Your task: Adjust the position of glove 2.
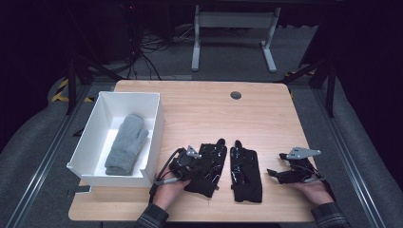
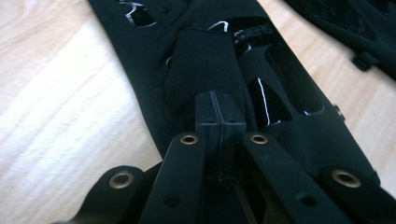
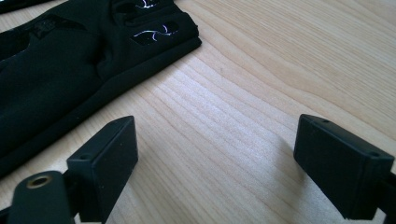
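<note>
The left gripper (image 1: 190, 164) sits on the near-left black fabric glove with glossy printed streaks (image 1: 207, 167), which lies just right of the open white rectangular box (image 1: 154, 126) on the pale wooden table (image 1: 266, 114). In the left gripper view its jaws are pressed together, and a fold of the glove (image 2: 201, 70) bunches just ahead of the fingertips — whether fabric is actually pinched I cannot tell.

By my reading this is the pick-up step: the next move calls for a lift and a carry into the box, beside the grey knitted mitten (image 1: 126, 142) already inside.

The right gripper (image 1: 280, 175) rests farther right of the box, jaws wide and empty, beyond the second black fabric glove (image 1: 245, 173).

Glossy lettering shows on the glove (image 2: 252, 32) — too distorted to read.
</note>
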Action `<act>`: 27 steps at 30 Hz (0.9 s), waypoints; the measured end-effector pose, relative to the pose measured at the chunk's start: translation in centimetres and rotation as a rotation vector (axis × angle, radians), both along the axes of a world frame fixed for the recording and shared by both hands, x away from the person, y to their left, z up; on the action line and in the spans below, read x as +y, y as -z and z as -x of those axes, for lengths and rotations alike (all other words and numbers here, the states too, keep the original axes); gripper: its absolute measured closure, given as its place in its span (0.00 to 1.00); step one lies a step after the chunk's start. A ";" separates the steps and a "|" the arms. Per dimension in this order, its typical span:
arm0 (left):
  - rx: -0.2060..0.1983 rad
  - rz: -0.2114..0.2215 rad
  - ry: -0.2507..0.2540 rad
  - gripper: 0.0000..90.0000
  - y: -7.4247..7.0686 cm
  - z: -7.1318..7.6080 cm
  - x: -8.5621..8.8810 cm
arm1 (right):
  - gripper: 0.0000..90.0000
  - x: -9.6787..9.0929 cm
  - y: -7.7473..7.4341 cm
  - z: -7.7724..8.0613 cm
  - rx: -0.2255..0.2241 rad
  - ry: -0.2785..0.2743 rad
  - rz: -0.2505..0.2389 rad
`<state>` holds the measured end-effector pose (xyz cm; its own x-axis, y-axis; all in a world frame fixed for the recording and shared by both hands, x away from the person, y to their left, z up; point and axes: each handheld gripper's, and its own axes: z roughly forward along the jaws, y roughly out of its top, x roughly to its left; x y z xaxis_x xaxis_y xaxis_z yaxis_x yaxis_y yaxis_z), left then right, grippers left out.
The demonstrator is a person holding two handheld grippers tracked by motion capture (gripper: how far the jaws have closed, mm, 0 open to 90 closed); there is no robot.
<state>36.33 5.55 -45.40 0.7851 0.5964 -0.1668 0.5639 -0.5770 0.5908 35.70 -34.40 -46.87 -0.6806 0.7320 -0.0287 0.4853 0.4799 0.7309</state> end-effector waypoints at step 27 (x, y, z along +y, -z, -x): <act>-0.023 -0.002 -0.063 0.70 0.2 -0.8 0.7 | 0.15 0.0 0.0 0.0 0.000 -0.002 -0.002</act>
